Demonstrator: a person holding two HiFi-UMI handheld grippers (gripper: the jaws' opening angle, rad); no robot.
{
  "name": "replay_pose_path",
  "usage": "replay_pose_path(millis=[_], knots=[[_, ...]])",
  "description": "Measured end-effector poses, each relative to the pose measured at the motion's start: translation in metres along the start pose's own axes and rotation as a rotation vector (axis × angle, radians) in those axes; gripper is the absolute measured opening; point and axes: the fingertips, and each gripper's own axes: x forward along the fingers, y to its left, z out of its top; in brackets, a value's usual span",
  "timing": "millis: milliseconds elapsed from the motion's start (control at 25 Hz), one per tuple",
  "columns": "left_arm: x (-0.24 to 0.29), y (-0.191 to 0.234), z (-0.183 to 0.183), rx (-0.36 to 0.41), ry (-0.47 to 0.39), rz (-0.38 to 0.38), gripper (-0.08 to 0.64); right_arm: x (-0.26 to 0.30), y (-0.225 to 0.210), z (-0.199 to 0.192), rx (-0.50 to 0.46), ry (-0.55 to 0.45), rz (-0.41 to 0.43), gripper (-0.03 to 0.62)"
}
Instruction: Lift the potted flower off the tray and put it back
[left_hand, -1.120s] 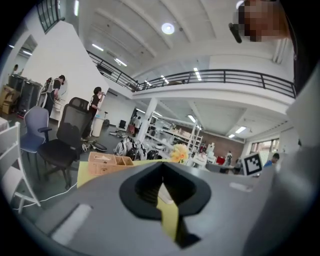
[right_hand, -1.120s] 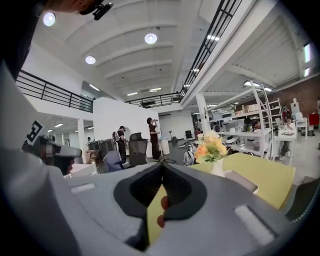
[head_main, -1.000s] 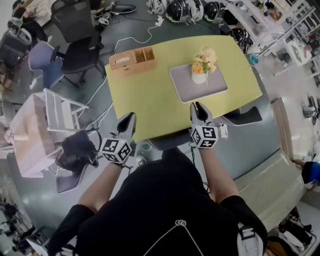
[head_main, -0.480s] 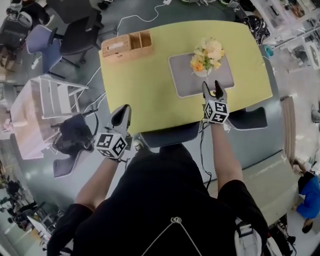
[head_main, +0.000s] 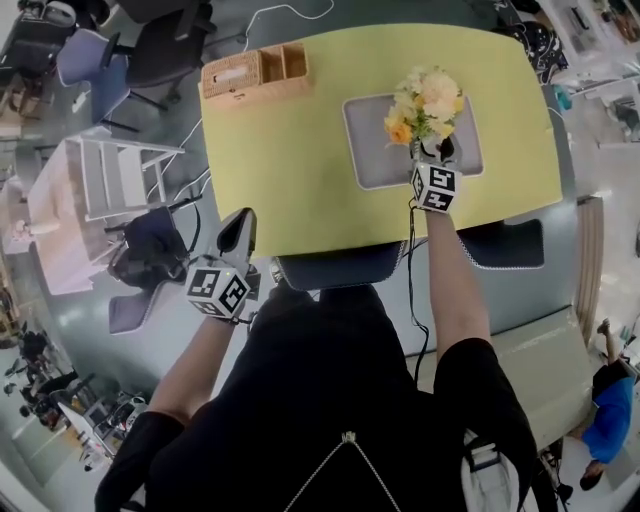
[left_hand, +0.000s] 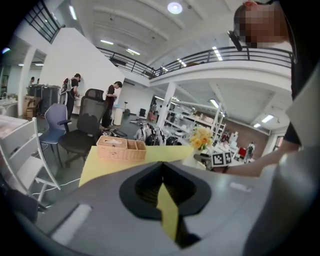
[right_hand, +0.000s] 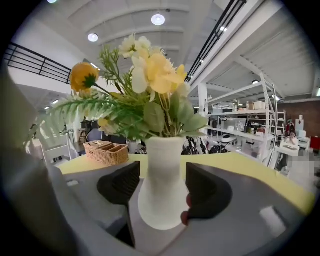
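Upper right, the right gripper's (head_main: 434, 152) fingers have just been opening wide and flank the potted flower (head_main: 425, 100) on the tray (head_main: 365, 150). The left gripper's (head_main: 238, 228) fingers are closed at the desk's (head_main: 290, 150) lower-left edge.

Big open hall, grey floor (head_main: 120, 340). A yellow-green worktop (head_main: 290, 160) stands in the middle, with a wicker organiser (head_main: 255, 72) on its far left corner. Beyond that corner are a black office chair (head_main: 165, 50) and a blue chair (head_main: 85, 62). A white slatted rack (head_main: 125, 175) stands left of the worktop, a beige bench (head_main: 540, 370) off to the right. Walls white. A mezzanine with black railing (left_hand: 215, 54) runs overhead, and the round ceiling lamps (left_hand: 174, 7) are lit. White shelving (right_hand: 250, 132) lines the back. Two people (left_hand: 72, 92) stand by the far wall.
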Motion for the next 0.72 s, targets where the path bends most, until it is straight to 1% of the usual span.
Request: replay_pose_path(millis=[200, 280, 480, 600, 720], knots=[[0.003, 0.001, 0.001, -0.01, -0.004, 0.022, 0.008, 0.008, -0.005, 0.0, -0.018, -0.009, -0.036, 0.288], [0.004, 0.001, 0.0, -0.01, -0.004, 0.026, 0.006, 0.008, -0.004, 0.0, -0.021, -0.015, -0.042, 0.225], [0.008, -0.001, 0.0, 0.0, -0.01, 0.018, 0.008, 0.006, -0.005, 0.0, -0.003, -0.031, -0.041, 0.216], [0.013, -0.002, 0.001, 0.015, -0.014, 0.0, 0.008, 0.003, -0.005, 0.001, 0.005, -0.039, -0.038, 0.215], [0.016, -0.001, 0.006, 0.03, -0.017, -0.015, 0.008, -0.003, -0.002, 0.012, -0.003, -0.055, -0.047, 0.215]])
